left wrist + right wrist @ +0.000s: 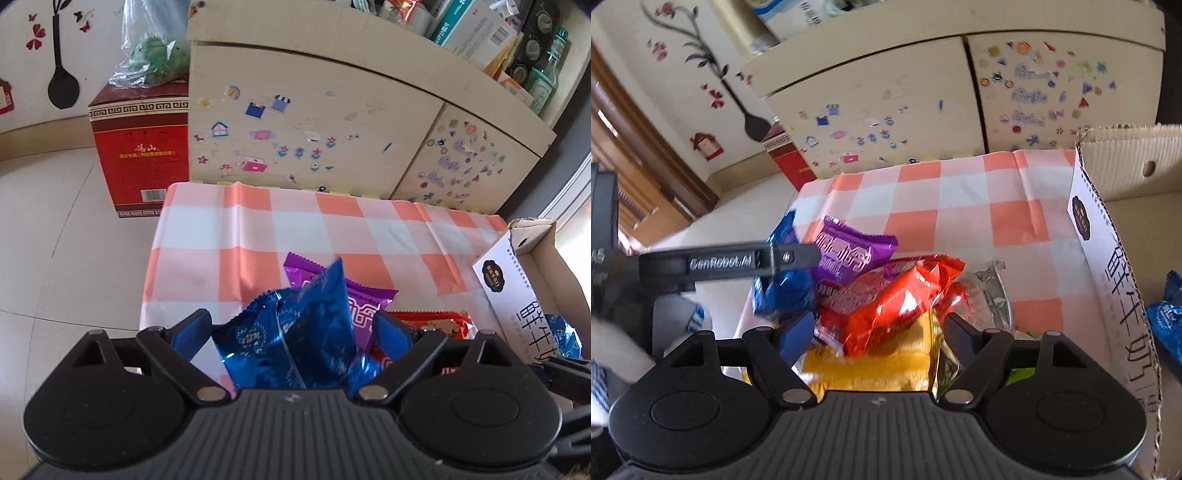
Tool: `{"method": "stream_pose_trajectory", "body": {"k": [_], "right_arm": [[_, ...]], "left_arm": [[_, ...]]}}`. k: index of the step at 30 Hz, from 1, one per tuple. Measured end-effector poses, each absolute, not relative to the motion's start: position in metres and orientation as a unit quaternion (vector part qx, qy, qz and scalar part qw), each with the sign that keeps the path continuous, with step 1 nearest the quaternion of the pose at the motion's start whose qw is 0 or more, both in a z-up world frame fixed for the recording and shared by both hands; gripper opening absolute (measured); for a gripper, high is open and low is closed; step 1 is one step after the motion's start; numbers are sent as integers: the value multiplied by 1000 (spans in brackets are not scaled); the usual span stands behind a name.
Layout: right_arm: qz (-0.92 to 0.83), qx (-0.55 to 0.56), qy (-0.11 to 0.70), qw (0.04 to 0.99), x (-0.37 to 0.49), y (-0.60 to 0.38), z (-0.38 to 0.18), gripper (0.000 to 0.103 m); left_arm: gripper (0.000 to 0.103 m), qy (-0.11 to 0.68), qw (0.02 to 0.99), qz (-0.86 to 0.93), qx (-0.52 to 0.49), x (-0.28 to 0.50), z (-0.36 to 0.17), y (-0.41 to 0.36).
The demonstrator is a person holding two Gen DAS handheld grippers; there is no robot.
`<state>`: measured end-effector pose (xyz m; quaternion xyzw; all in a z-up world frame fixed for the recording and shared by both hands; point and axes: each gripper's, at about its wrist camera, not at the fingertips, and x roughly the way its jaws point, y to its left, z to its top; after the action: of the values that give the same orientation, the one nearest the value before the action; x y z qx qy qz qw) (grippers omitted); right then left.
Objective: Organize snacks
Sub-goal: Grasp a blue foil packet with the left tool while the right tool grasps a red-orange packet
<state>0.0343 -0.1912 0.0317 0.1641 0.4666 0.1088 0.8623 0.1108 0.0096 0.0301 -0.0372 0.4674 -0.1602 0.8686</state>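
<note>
- The left hand-held gripper has its jaws closed on a blue snack packet at centre bottom of the left wrist view; the foil is crumpled and stands up between the pads, so the packet looks pinched by its middle and lifted clear of the pile.
- In the right wrist view the same blue snack packet hangs at centre left under the left tool's black finger, above the edge of the checked worktop.
- The right hand-held gripper is spread wide and grips nothing; it hovers over a red snack packet at lower centre, probably lined up as the next pick.
- A purple snack packet lies just behind the red one, a yellow packet beneath it, and a silver wrapper to its right, all heaped together.
- The cardboard box stands open at the right edge of the frame, beside the heap; a blue packet already lies inside, which suggests the box is the collecting place and that sorting is only partly done.
</note>
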Motion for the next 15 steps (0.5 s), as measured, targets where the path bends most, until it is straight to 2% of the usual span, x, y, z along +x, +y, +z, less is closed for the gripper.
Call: {"method": "stream_pose_trajectory", "body": {"k": [4, 8, 10, 12, 13, 15], "right_arm": [[100, 162, 469, 863, 45, -193, 24, 80], [103, 187, 477, 853, 54, -192, 13, 75], [101, 180, 472, 857, 56, -190, 13, 70], [101, 178, 470, 859, 57, -190, 13, 60], [102, 178, 470, 859, 57, -191, 12, 58], [106, 171, 465, 862, 56, -190, 14, 47]], "left_arm": [[91, 465, 870, -159, -33, 114, 25, 9], [84, 477, 864, -158, -32, 114, 17, 10], [74, 478, 863, -161, -33, 113, 15, 12], [63, 480, 862, -162, -25, 113, 12, 12], [62, 482, 861, -161, -20, 112, 11, 11], [57, 482, 861, -164, -21, 109, 9, 11]]}}
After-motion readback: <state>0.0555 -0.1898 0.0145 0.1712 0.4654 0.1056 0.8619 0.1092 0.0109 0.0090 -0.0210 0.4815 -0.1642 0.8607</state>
